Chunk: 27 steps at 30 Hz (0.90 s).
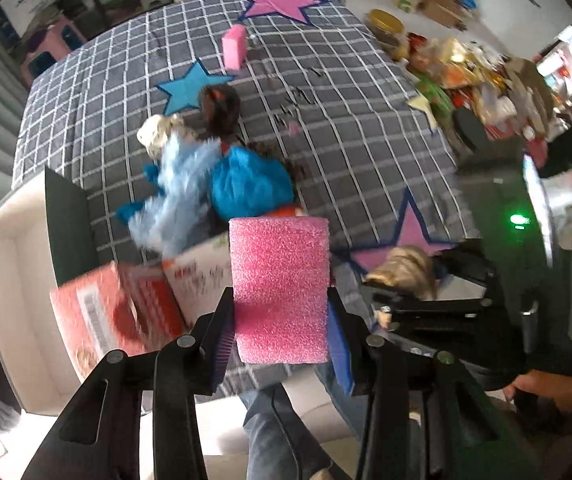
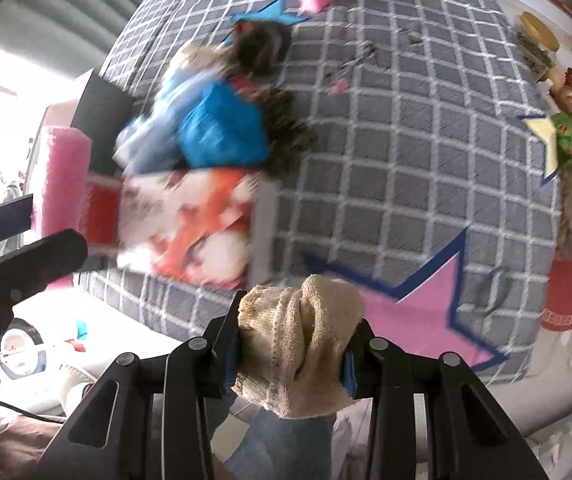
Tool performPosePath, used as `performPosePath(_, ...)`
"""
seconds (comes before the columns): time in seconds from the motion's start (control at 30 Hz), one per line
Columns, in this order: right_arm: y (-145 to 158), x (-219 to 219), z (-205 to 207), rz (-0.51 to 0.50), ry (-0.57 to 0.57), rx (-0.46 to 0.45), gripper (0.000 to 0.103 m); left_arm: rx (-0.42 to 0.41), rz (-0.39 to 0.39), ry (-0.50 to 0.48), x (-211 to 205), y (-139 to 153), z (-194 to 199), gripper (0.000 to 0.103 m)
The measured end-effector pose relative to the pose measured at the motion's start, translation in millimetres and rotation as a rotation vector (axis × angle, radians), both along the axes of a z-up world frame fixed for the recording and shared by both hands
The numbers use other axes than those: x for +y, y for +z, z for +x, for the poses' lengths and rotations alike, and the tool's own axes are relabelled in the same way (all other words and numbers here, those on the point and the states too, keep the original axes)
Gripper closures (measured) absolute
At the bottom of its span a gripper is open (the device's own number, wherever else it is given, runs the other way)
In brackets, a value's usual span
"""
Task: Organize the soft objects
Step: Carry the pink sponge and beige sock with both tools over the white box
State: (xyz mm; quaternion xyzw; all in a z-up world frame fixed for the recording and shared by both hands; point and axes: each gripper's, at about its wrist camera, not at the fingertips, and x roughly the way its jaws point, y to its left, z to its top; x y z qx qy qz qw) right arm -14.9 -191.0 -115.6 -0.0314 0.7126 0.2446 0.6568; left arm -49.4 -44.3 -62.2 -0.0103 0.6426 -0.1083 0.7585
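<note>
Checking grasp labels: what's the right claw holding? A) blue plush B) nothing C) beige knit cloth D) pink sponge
C: the right claw is shut on a bunched beige knit cloth, while the pink sponge sits in the left claw.

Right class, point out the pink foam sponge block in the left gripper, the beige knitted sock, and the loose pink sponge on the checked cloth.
Pink foam sponge block (image 1: 280, 292), left wrist view, front face.
Beige knitted sock (image 2: 299, 346), right wrist view, bunched middle.
Loose pink sponge (image 1: 234, 46), left wrist view, side face.
</note>
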Motion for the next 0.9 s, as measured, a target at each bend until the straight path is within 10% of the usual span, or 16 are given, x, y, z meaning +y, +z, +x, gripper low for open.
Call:
performPosePath(0.27,13,61,-53,0.014,0.089,0.013,0.063,-0.071,-0.007,-0.036,43,13,-52,0.057)
performPosePath(0.9,86,217,-87,0.111,0.444,-0.153,0.063,-0.144,0.044,0.544,236,21,-116,0.058)
